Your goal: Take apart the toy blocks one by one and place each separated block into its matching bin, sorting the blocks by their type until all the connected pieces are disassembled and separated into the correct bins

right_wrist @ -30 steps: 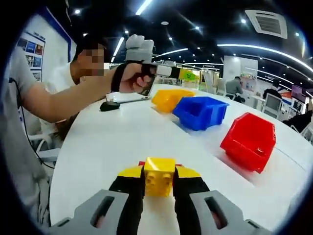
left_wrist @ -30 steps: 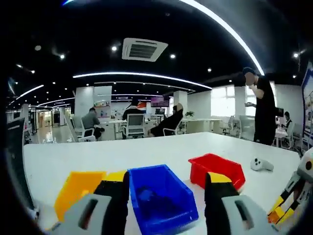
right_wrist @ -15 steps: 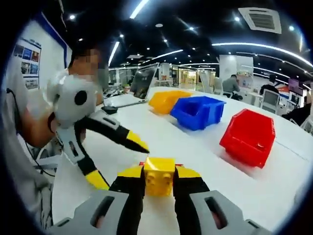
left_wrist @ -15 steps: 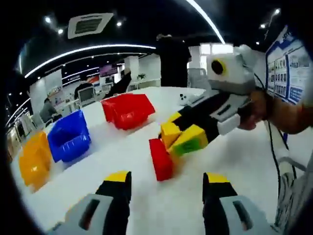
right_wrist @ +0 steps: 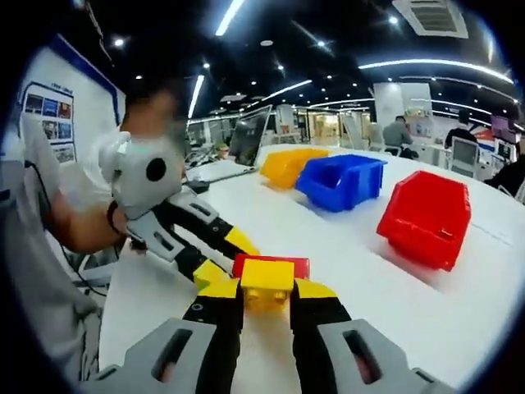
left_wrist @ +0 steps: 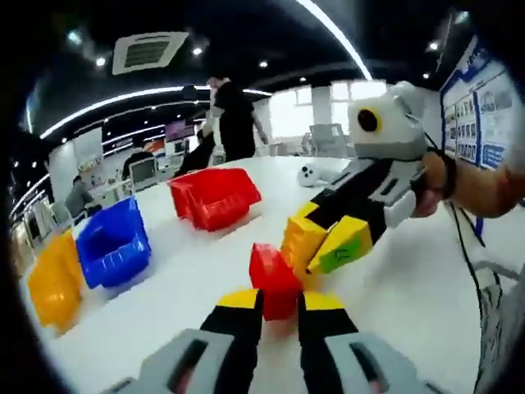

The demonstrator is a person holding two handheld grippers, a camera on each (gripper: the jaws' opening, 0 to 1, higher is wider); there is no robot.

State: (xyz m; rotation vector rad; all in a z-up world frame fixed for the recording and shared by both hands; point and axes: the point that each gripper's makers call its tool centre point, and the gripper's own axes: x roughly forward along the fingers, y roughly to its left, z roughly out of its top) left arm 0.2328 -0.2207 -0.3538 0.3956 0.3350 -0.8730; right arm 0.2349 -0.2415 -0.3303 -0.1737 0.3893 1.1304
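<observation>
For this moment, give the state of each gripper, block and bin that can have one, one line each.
Left gripper: shut on the red toy block.
Right gripper: shut on the yellow toy block.
Red and yellow blocks: joined.
Red plastic bin: tilted.
Blue plastic bin: upright, open.
Yellow plastic bin: upright.

Each view looks close along its own jaws, from opposite sides, at the joined blocks [left_wrist: 283, 267] [right_wrist: 269, 275]. Both share the white table [left_wrist: 197, 271] [right_wrist: 344, 246].

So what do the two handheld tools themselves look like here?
Both match: grey moulded bodies, black jaws capped with yellow tips. The right tool and the left tool each carry a pale grey rounded housing. A dark strap sits at each wrist, and a thin dark cable hangs below the right one.
</observation>
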